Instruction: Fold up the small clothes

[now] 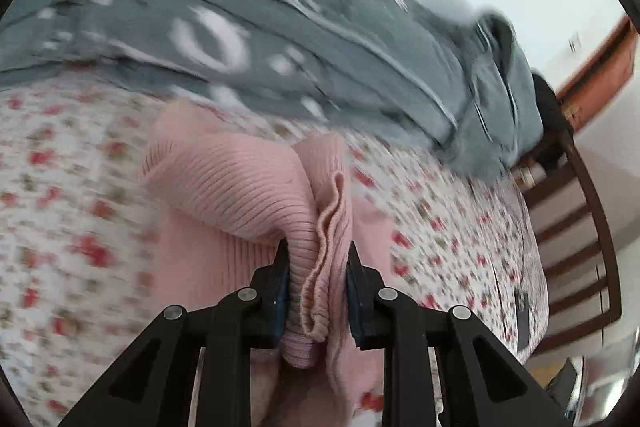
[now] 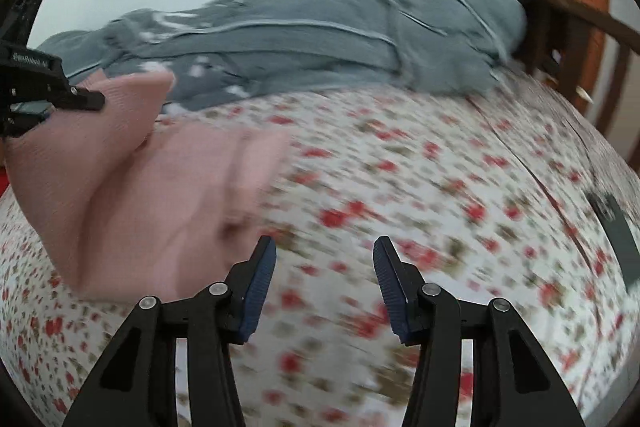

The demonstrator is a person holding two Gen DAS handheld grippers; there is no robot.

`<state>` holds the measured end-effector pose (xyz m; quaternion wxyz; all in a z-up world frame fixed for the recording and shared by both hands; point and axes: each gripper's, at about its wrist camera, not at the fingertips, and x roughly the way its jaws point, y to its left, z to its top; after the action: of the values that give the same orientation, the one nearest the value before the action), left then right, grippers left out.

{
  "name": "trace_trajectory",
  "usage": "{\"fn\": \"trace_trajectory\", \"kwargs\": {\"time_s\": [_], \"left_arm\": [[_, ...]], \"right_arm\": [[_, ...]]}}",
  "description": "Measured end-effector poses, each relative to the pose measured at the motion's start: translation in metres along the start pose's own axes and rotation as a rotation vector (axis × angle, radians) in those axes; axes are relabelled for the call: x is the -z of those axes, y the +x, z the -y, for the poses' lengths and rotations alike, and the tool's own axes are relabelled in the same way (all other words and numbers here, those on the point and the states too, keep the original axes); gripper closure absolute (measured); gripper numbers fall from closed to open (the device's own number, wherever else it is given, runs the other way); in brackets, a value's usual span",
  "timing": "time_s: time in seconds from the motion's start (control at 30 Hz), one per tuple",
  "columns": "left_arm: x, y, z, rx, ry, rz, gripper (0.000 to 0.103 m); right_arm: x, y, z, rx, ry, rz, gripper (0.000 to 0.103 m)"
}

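Observation:
A small pink ribbed knit garment (image 1: 240,183) lies partly lifted over the floral-covered table (image 1: 72,163). My left gripper (image 1: 318,255) is shut on a bunched edge of it and holds that part up. In the right wrist view the pink garment (image 2: 152,187) lies at the left, with the left gripper (image 2: 86,101) holding its upper corner. My right gripper (image 2: 324,249) is open and empty, just right of the garment above the floral cloth (image 2: 400,187).
A grey garment with white print (image 1: 280,27) lies heaped along the table's far side, also in the right wrist view (image 2: 320,43). A dark wooden chair (image 1: 572,211) stands past the right edge. A dark flat object (image 2: 618,239) lies at the table's right.

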<state>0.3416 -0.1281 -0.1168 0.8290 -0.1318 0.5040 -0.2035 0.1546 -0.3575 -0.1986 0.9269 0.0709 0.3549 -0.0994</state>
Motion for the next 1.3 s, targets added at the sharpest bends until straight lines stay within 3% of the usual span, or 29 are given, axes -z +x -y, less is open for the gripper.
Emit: {"fn": "trace_trajectory", "kwargs": {"time_s": [0.13,0.23,0.3,0.33,0.43,0.5,0.63,0.8,0.83,0.87,0.97,1.03,1.1,1.2,1.23,1.3], "left_arm": [[0.020,0.048,0.032,0.033,0.095,-0.181,0.076],[0.023,0.039,0.021,0.171,0.084,-0.200,0.070],[0.018,0.024,0.009,0.205,0.075,-0.171,0.064],[0.014,0.009,-0.003,0.187,0.077,-0.123,0.057],[0.008,-0.024,-0.038,0.108,0.087,-0.003,0.050],[0.008,-0.035,-0.061,0.052,0.086,0.034,0.050],[0.013,-0.047,-0.113,-0.030,0.045,0.076,0.050],[0.029,-0.043,-0.149,-0.039,0.027,0.067,0.050],[0.033,-0.041,-0.152,-0.047,0.037,0.063,0.050],[0.037,-0.039,-0.154,-0.057,0.055,0.056,0.050],[0.044,-0.032,-0.149,-0.074,0.111,0.025,0.050],[0.048,-0.030,-0.141,-0.051,0.148,0.010,0.050],[0.050,-0.030,-0.132,-0.028,0.184,0.010,0.050],[0.053,-0.027,-0.115,0.004,0.234,0.008,0.048],[0.054,-0.025,-0.109,0.016,0.247,0.004,0.047],[0.060,-0.023,-0.097,0.033,0.279,-0.006,0.047]], "right_arm": [[0.003,-0.010,0.022,-0.023,0.054,-0.006,0.053],[-0.002,-0.017,0.024,-0.068,0.079,0.013,0.053],[-0.011,-0.015,0.022,-0.142,0.103,0.015,0.053],[-0.014,-0.013,0.020,-0.181,0.117,0.011,0.053],[-0.027,-0.001,0.012,-0.331,0.196,-0.016,0.052],[-0.037,0.010,0.001,-0.415,0.230,-0.037,0.048],[-0.053,0.036,-0.027,-0.492,0.249,-0.065,0.040],[-0.061,0.084,-0.054,-0.506,0.262,-0.174,0.041],[-0.061,0.094,-0.057,-0.508,0.281,-0.197,0.049],[-0.061,0.098,-0.058,-0.507,0.291,-0.197,0.070],[-0.070,0.091,-0.061,-0.521,0.234,-0.138,0.083],[-0.076,0.072,-0.055,-0.548,0.184,-0.029,0.084],[-0.077,0.065,-0.042,-0.562,0.194,0.020,0.084],[-0.067,0.095,-0.035,-0.476,0.183,-0.074,0.081],[-0.061,0.110,-0.033,-0.446,0.182,-0.133,0.075],[-0.055,0.115,-0.023,-0.475,0.225,-0.160,0.065]]}}
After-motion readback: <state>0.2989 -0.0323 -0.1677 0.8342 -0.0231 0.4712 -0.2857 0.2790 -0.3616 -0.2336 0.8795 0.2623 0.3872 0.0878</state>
